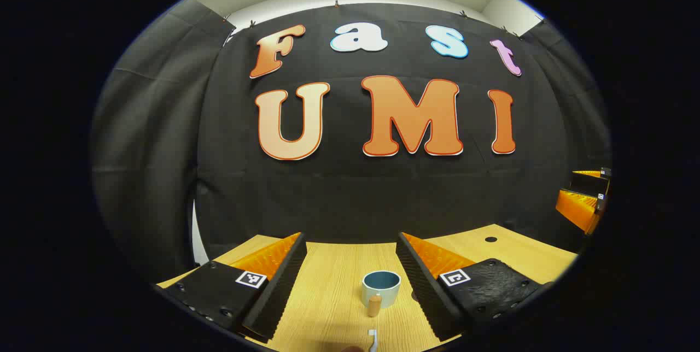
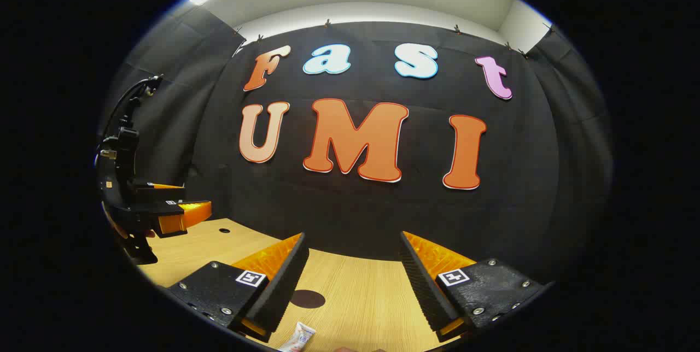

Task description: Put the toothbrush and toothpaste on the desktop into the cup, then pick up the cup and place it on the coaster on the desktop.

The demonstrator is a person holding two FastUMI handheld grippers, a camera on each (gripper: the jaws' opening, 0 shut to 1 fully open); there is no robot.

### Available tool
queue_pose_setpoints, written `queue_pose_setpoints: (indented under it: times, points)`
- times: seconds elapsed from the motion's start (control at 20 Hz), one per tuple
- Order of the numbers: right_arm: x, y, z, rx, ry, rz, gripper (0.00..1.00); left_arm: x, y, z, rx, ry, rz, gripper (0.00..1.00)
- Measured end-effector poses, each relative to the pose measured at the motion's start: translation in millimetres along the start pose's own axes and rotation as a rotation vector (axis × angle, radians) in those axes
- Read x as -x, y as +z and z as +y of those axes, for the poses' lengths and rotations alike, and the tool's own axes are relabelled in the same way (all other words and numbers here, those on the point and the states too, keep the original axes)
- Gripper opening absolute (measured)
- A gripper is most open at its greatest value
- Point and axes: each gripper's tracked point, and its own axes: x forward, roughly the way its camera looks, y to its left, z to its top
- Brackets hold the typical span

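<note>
In the left gripper view a pale blue cup (image 1: 380,288) with a wooden handle stands upright on the wooden desktop (image 1: 333,297), between the spread fingers of my left gripper (image 1: 350,286), which is open and above the desk. A white toothbrush tip (image 1: 372,339) pokes in at the bottom edge, nearer than the cup. In the right gripper view my right gripper (image 2: 353,286) is open over the desktop (image 2: 361,292). A dark round coaster (image 2: 307,298) lies by its left finger, and the end of a white toothpaste tube (image 2: 298,337) lies at the bottom edge.
The other gripper (image 1: 588,199) hangs at the far right of the left gripper view, and at the far left (image 2: 158,212) of the right gripper view. A small dark hole (image 1: 490,239) marks the desk near the back. The black cloth wall stands just behind the desk.
</note>
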Motion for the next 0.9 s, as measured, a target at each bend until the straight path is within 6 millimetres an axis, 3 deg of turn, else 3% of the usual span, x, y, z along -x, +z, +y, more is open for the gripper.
queue_pose_setpoints:
  times: [0.9]
  points:
    - [0.5, -2.2, 8.7, 0.012, 0.015, 0.007, 0.99, 5.8, 4.4, -5.6, -0.012, -0.011, -0.01, 0.99]
